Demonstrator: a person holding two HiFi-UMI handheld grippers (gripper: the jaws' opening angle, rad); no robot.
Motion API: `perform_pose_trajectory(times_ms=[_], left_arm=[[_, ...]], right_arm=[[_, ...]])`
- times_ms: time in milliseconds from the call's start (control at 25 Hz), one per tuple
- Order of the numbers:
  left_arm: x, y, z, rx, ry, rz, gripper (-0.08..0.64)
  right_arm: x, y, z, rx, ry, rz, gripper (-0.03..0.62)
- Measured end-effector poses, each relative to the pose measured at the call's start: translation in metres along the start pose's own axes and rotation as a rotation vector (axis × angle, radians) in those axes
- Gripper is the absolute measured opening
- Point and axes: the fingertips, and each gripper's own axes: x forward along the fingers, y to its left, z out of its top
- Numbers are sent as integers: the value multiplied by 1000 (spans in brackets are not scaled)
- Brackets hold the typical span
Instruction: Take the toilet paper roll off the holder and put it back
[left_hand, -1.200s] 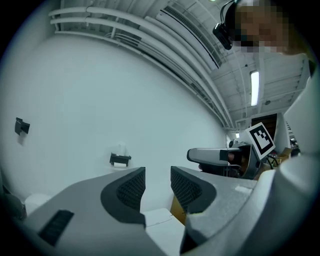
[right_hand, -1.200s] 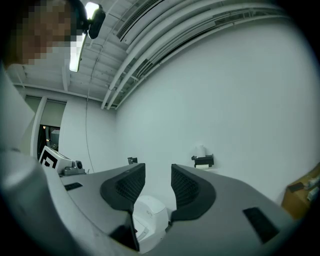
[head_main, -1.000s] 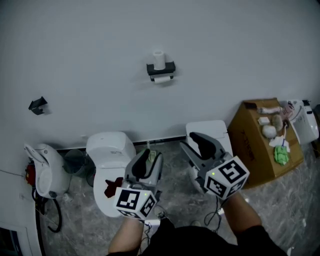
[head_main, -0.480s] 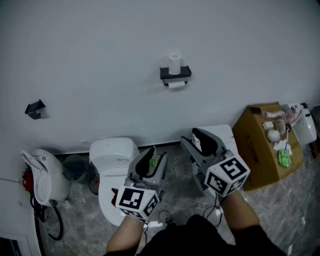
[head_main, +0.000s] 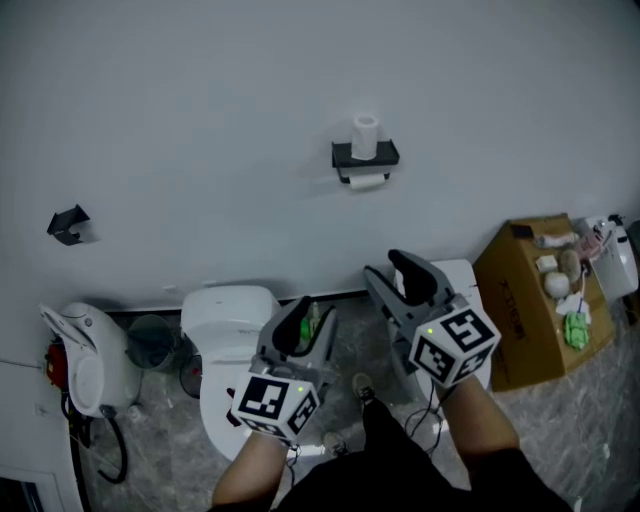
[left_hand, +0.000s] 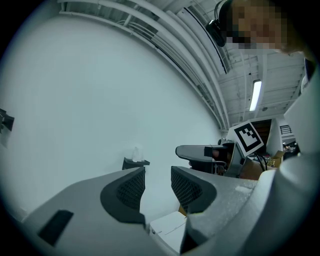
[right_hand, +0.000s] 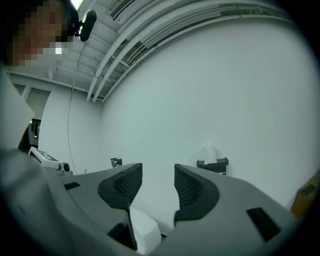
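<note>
The left gripper has its jaws spread, with nothing between them. The right gripper has just been opening its jaws and is empty too. Both point at the wall. The roll stands upright on the black holder — well apart from both.

Roll was set atop wall holder; toilet was placed below-left, box to rt, hook far left.
</note>
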Motion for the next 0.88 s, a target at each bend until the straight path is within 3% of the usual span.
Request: perform_pose_trajectory(times_ms=[880], left_arm=[[218, 94, 5, 9, 31, 38, 155]], right_arm=[[176, -196, 19, 18, 25, -7, 250]])
